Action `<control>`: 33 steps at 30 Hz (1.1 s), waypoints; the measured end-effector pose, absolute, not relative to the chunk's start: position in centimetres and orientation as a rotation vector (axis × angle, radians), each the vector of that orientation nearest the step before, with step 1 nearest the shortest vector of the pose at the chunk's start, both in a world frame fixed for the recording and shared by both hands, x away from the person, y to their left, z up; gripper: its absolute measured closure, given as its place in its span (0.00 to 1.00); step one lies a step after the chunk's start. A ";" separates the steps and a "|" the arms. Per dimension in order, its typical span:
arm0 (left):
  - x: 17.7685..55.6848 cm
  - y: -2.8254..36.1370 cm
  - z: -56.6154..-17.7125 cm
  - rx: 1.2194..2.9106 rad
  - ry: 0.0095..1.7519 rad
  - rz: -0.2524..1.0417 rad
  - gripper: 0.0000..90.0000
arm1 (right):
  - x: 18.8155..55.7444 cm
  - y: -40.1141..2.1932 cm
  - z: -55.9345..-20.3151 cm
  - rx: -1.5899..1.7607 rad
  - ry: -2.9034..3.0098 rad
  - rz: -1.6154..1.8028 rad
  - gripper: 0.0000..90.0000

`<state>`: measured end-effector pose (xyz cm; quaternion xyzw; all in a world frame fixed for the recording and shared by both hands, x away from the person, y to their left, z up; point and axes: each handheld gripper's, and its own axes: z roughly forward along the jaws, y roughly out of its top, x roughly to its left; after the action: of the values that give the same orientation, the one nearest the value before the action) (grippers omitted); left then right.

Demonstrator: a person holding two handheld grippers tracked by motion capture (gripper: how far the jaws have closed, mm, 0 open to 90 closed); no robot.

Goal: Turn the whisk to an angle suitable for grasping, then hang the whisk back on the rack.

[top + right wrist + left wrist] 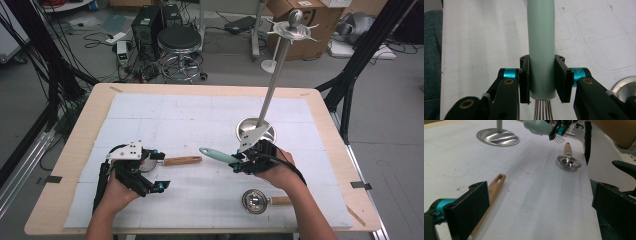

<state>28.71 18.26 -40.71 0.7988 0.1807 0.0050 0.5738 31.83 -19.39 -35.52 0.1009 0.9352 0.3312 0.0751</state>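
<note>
A whisk with a mint-green handle (216, 155) hangs above the white mat, and my right gripper (239, 163) is shut on it. In the right gripper view the two black pads (563, 80) press on both sides of the green handle (541, 37), with the wire loops (543, 110) just below them. My left gripper (160, 170) rests at the mat's left with its jaws wide open and nothing between them. A wooden-handled utensil (182, 160) lies beside it; the handle (495, 187) runs next to the left pad (469, 210).
A steel stand with a round base (256, 130), a tall pole and a hooked top (292, 29) rises behind the right hand. A small steel strainer with a wooden handle (256, 201) lies near the front edge, right of centre. The wooden table (65, 165) borders the mat.
</note>
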 end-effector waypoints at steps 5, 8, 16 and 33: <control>28.8 18.4 -40.7 1.867 0.432 0.011 0.02 | 32.1 -19.6 -35.4 0.307 2.799 1.034 0.77; 28.9 18.2 -40.8 1.877 0.430 0.014 0.02 | 32.1 -19.7 -35.3 0.300 2.798 1.055 0.77; 28.9 18.2 -40.7 1.872 0.426 0.011 0.02 | 32.0 -20.8 -34.6 0.312 2.754 1.144 0.77; 28.6 17.4 -40.7 1.891 0.419 -0.003 0.02 | 31.8 -25.5 -32.4 0.378 2.587 1.451 0.77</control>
<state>28.63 17.41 -40.75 0.8045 0.1784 -0.0012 0.5665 31.80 -25.50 -32.43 0.1260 0.8627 0.4840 0.0756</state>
